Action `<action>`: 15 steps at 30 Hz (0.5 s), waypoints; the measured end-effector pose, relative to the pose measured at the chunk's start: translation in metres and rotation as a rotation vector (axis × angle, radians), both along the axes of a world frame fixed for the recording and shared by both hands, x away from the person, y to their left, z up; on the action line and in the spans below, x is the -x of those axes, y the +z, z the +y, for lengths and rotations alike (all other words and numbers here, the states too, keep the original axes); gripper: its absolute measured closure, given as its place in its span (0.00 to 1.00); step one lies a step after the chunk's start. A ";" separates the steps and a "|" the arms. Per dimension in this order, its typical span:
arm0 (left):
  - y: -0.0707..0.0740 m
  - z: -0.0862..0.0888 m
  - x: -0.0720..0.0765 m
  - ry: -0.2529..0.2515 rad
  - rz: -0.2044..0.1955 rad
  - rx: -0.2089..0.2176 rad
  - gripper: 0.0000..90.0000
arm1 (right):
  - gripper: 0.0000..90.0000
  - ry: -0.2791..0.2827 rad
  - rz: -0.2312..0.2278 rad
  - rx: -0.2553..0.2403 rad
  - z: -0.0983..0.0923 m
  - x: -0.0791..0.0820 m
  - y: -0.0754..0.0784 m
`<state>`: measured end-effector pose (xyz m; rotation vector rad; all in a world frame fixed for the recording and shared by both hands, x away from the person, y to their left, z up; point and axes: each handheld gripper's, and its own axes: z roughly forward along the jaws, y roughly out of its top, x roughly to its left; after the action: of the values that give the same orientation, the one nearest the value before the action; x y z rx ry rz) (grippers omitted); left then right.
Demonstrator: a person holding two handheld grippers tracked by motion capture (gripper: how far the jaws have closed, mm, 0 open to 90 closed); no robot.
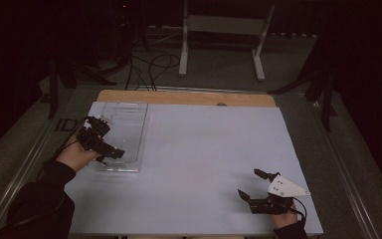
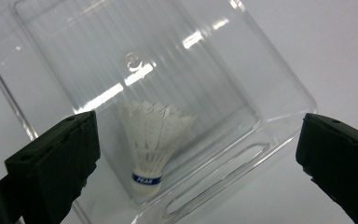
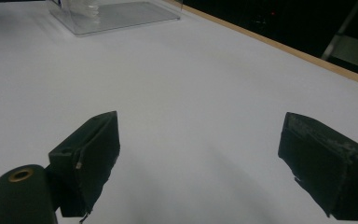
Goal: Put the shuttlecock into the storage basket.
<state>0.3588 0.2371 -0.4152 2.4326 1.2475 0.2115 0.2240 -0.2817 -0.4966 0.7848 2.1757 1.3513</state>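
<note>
A clear plastic box stands on the left side of the white table top. In the left gripper view a white feather shuttlecock with a blue band lies inside the box, cork end towards the camera. My left gripper hovers over the box's near end. Its jaws are wide open, and the shuttlecock lies below and between them, untouched. My right gripper rests near the table's front right, open, with bare table between its fingers.
A wooden strip borders the table's far edge. Beyond it stand a white metal frame and loose cables on the floor. The right gripper view has the box far off at the top left.
</note>
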 end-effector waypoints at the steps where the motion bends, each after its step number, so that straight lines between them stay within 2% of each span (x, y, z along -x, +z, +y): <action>1: 0.001 -0.001 0.000 -0.004 -0.006 0.011 0.00 | 0.14 -0.001 0.000 0.000 0.000 0.000 0.000; 15: 0.004 -0.017 -0.001 -0.047 -0.041 0.080 0.00 | 0.14 0.000 0.000 0.001 0.000 0.000 0.000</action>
<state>0.3601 0.2200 -0.4111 2.3748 1.1577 0.1938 0.2240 -0.2817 -0.4968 0.7838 2.1760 1.3502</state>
